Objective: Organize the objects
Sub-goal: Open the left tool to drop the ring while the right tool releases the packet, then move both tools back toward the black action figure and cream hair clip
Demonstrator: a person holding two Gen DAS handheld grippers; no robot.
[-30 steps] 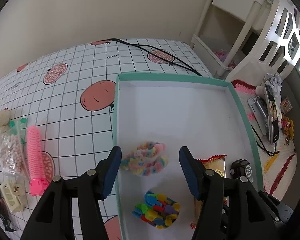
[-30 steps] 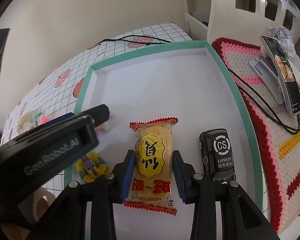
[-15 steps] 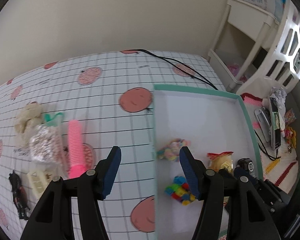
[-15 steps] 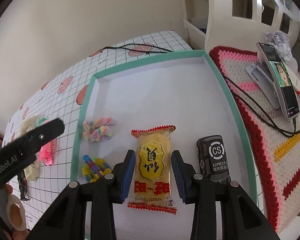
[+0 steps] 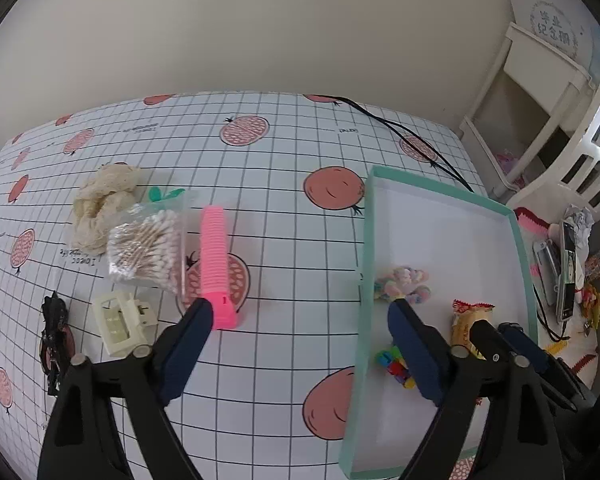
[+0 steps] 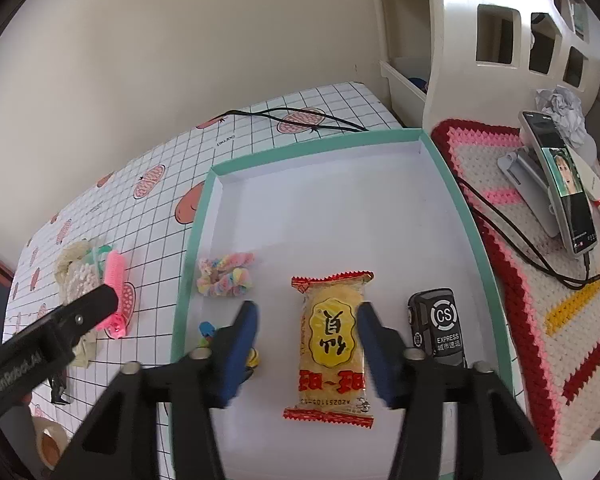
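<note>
Right gripper (image 6: 306, 322): jaws are standing spread and released, straddling the yellow snack packet (image 6: 331, 344) without visibly touching it; the packet is lying flat on the floor of the teal-rimmed box (image 6: 452, 184). Just right of the packet, also in the box, a black toy car (image 6: 436, 326) marked "CS EXPRESS" is resting. To the left, near the box's left wall, a pastel scrunchie (image 6: 225, 275) is sitting, and nearer the camera a multicoloured plastic toy (image 6: 208, 330) is showing partly behind the left finger. The rest of the box floor is showing white. Left gripper (image 5: 300, 322): jaws are standing wide apart and holding nothing, hovering over the fruit-print tablecloth (image 5: 284, 184), one finger over the cloth and the other over the box's left part. The tip of its left finger is lying just beside the near end of the pink ribbed roller (image 5: 215, 264); contact cannot be told. Beyond, outside the box, a bag of cotton swabs (image 5: 146, 246) is lying beside the roller, a cream scrunchie (image 5: 100, 208) is touching the bag's far side, a cream hair claw (image 5: 120, 322) is sitting nearer the camera, and a black hair clip (image 5: 54, 340) is lying at the left edge. A phone on a stand (image 6: 560, 184) is standing on the crocheted mat (image 6: 540, 300) right of the box.
</note>
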